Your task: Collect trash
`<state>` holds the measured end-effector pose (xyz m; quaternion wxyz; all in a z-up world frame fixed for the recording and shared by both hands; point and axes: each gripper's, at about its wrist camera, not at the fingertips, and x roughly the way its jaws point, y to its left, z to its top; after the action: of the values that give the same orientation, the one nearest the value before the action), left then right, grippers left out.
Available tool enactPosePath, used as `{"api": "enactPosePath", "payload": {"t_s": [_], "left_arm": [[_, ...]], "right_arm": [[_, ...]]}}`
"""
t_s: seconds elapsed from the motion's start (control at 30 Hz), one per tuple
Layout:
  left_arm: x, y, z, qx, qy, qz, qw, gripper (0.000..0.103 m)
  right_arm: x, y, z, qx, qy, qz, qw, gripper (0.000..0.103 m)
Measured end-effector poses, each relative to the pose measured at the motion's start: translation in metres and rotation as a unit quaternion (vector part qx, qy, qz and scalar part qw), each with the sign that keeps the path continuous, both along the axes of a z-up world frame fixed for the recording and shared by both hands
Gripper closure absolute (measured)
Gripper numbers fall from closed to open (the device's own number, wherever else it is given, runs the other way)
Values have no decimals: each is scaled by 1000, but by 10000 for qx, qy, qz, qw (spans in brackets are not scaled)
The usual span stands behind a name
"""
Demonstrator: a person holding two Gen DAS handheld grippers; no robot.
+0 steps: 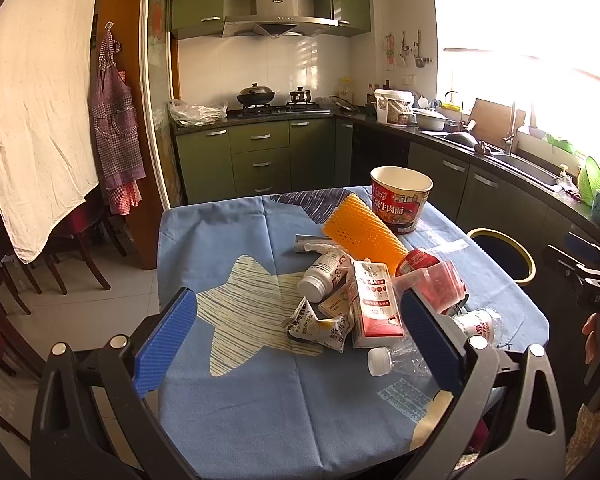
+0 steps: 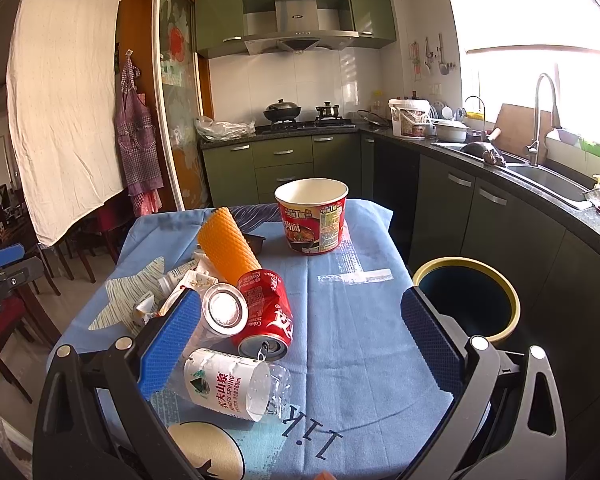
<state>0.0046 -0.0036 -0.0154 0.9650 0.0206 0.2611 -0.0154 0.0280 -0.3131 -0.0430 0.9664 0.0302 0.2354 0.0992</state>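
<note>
On the counter (image 2: pixel 360 320), your trash pile (image 1: pixel 360 292) lies just ahead of the left tongs (image 1: pixel 300 320), spread apart and empty; your right tongs (image 2: pixel 300 332), likewise apart, frame the red can (image 2: pixel 266 312).

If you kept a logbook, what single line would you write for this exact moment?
task: collect trash | left gripper: jaws open, empty | right gripper: jaws open, empty | trash pile: on table | bin: beside table

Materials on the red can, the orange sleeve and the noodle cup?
Red can: thin metal by the look, glossy print, dented wall, pull-tab top. Orange sleeve: probably foam netting, matte, with a diamond mesh. Noodle cup: likely coated paper, with a plain white inside and a rolled rim.
</note>
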Motion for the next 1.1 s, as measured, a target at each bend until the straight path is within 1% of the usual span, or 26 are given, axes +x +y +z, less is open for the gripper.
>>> {"api": "enactPosePath", "payload": {"t_s": [0.93,1.03,1.1], "left_arm": [[0,-1,-1,27,18,-21,10000,6],[2,-2,-2,31,45,-42,10000,6],[8,-4,-3,48,82,-78,9999,6]], "right_arm": [[5,3,-4,5,76,33,10000,4],[8,3,-6,-29,137,33,9999,4],[15,3,-6,-148,252,10,9996,4]]}}
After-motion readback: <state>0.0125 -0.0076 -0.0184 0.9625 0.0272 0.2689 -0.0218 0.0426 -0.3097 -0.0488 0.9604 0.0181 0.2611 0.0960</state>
